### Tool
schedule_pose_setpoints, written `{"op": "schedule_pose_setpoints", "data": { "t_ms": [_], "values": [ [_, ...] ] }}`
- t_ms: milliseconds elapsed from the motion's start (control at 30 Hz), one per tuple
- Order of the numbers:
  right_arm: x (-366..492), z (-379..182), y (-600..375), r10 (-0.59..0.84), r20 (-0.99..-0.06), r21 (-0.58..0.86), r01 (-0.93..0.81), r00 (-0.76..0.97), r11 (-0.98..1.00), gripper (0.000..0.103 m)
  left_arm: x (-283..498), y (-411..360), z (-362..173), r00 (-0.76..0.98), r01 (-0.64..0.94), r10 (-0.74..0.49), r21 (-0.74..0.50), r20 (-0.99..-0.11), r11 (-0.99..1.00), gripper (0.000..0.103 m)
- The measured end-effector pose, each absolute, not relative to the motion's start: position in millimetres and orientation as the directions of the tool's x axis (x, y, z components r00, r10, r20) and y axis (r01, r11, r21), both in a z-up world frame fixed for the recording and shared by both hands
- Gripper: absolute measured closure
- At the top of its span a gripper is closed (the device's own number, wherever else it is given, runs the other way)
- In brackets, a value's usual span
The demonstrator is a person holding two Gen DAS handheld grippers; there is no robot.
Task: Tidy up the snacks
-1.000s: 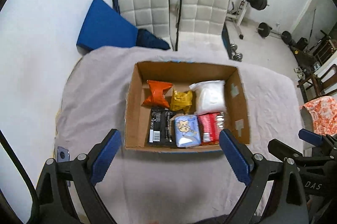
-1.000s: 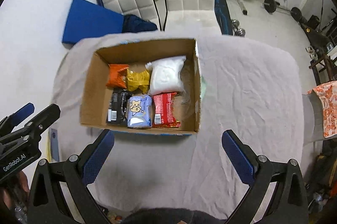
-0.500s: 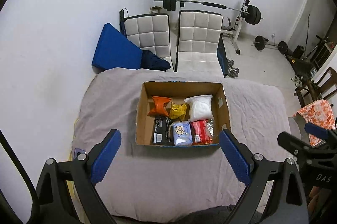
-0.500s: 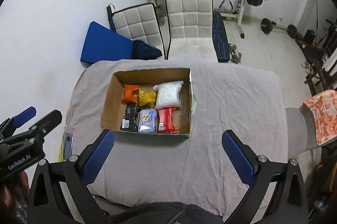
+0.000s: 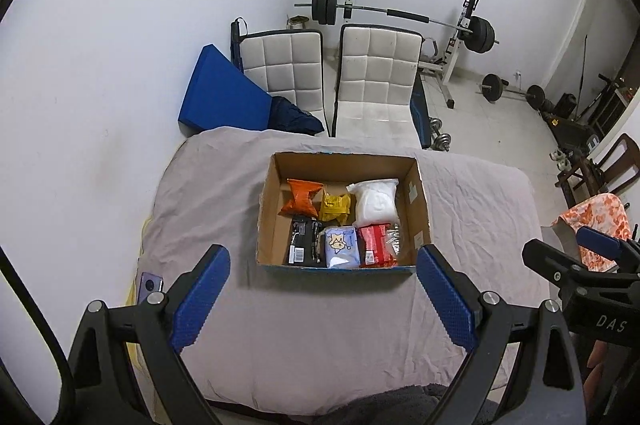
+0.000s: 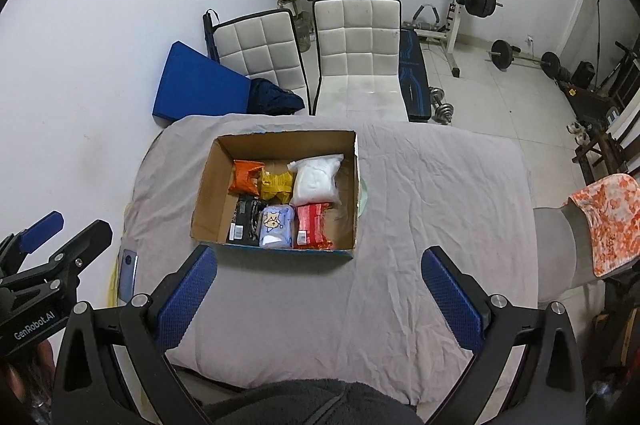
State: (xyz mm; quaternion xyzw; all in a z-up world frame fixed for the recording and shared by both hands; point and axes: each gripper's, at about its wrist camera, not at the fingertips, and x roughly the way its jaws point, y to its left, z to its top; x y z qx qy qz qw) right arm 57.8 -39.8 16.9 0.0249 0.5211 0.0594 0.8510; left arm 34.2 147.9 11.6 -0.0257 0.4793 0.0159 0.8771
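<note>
Cardboard box [image 5: 418, 201] sits near the table's [image 5: 280, 337] far edge with 6 snack packets [image 5: 339, 247] inside; I see my left hand-held gripper [image 5: 322, 295] and right hand-held gripper [image 6: 320, 295] gaping, empty.

- Cardboard box [image 5: 416, 203], open, on a table under grey cloth [image 5: 280, 337].
- Inside: orange packet [image 5: 301, 197], yellow packet [image 5: 335, 207], white bag [image 5: 377, 203], black packet [image 5: 303, 241], blue packet [image 5: 341, 247], red packet [image 5: 374, 245].
- Left gripper [image 5: 322, 299]: jaws wide apart, empty.
</note>
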Motion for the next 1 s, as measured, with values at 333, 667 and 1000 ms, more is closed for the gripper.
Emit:
{"op": "schedule_pose_setpoints", "data": {
  "t_ms": [333,667,1000],
  "values": [
    [58.7,13.5,-41.5,0.101,-0.887,0.085,-0.057,0.45,0.995,0.0,29.3,142.8,9.4,0.547,-0.055,0.001,-0.035,-0.837,0.998,0.008],
    [56.8,16.2,-46.9,0.066,-0.878,0.057,-0.033,0.475,0.998,0.0,30.4,142.0,8.1,0.55,-0.053,-0.009,-0.045,-0.835,0.998,0.008],
    [53.8,21.3,-52.0,0.05,-0.867,0.048,-0.015,0.495,0.999,0.0,32.9,143.0,6.8,0.549,-0.052,-0.015,-0.052,-0.836,0.997,0.008]
  ]
}}
